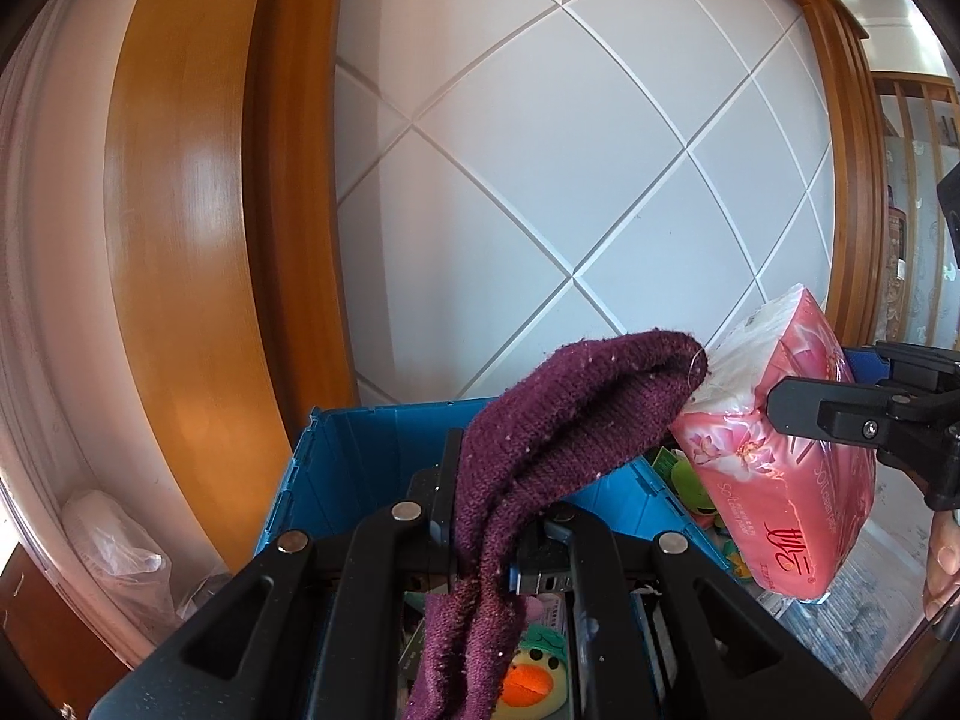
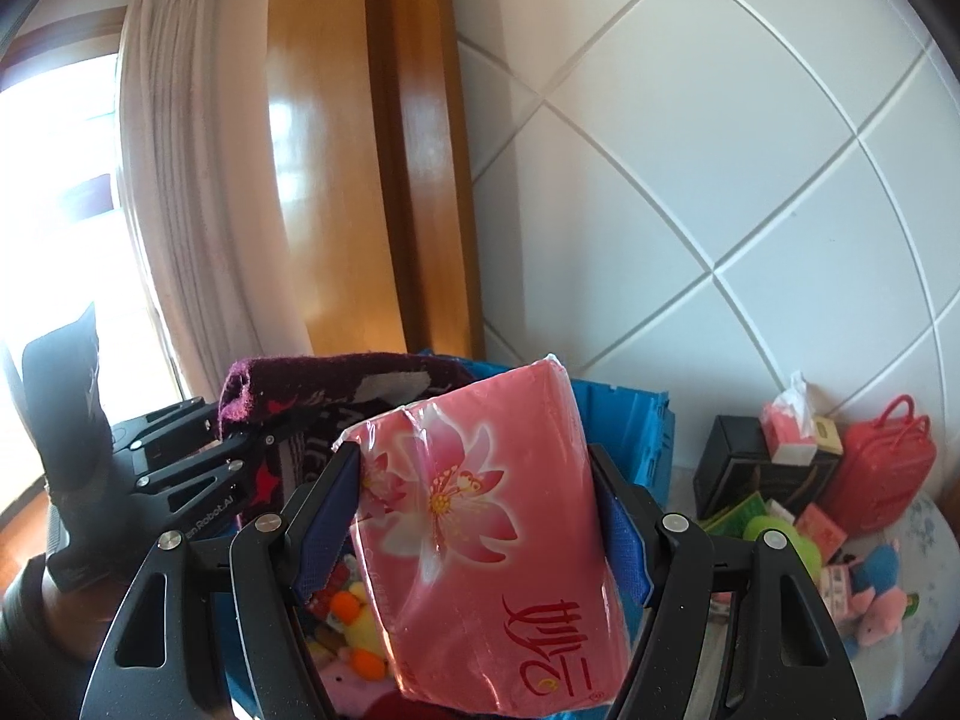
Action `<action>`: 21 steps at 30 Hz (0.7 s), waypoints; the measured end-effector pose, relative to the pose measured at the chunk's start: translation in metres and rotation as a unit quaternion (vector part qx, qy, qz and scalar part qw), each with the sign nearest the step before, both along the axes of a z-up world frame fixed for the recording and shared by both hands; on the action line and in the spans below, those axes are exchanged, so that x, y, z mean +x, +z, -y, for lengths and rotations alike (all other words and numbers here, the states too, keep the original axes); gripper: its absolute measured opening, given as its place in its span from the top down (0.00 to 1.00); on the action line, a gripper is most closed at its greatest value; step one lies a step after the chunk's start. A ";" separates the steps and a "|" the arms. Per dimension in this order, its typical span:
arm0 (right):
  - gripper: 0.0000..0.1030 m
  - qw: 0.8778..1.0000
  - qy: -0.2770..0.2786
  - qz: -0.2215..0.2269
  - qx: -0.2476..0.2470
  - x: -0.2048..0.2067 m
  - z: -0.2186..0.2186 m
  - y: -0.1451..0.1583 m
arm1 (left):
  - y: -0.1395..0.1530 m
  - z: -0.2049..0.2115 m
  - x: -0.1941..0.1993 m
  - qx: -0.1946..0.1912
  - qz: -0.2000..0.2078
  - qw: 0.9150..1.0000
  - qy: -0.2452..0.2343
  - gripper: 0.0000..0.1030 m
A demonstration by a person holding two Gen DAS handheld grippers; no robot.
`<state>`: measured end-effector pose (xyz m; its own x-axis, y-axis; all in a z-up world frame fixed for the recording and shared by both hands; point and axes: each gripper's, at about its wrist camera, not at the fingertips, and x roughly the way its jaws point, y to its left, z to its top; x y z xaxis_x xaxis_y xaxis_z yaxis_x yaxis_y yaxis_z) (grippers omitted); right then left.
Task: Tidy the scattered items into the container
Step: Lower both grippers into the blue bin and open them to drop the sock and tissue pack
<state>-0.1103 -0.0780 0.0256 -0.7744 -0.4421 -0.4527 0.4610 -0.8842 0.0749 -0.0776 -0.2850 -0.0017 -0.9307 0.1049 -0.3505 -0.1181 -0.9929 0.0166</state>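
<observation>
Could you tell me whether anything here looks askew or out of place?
Nothing is spilled or damaged. Loose items still lie outside the blue plastic crate: a red handbag, a black box and a pink plush toy beside it. The purple knitted garment hangs crumpled from the left tool.

Home, likely a bedroom or living room. White padded wall panel [image 1: 570,180] with diamond seams, framed by glossy wooden trim [image 1: 180,228]. Pale curtain [image 2: 174,180] hangs beside a bright window [image 2: 54,210]. Household clutter near the wall: red handbag [image 2: 888,468], tissue box [image 2: 792,432], plush toys [image 2: 882,594]. Blue plastic crate [image 1: 360,456] holds more soft toys.
</observation>
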 end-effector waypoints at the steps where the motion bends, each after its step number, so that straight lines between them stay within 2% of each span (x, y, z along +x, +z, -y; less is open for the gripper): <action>1: 0.30 1.000 0.001 0.000 0.000 -0.002 0.002 0.000 | -0.001 0.002 -0.001 0.000 0.000 1.000 0.002 0.90; 10: 0.30 1.000 0.005 0.014 0.005 -0.017 0.012 -0.011 | -0.008 0.019 -0.018 -0.002 0.008 1.000 0.024 0.90; 21: 0.30 1.000 0.007 0.024 0.010 -0.033 0.022 -0.017 | -0.003 0.032 -0.029 -0.006 0.000 0.999 0.035 0.90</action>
<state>-0.1437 -0.0995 0.0082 -0.7451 -0.4440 -0.4977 0.4705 -0.8788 0.0794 -0.1065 -0.3175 -0.0045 -0.9355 0.0345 -0.3515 -0.0476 -0.9984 0.0289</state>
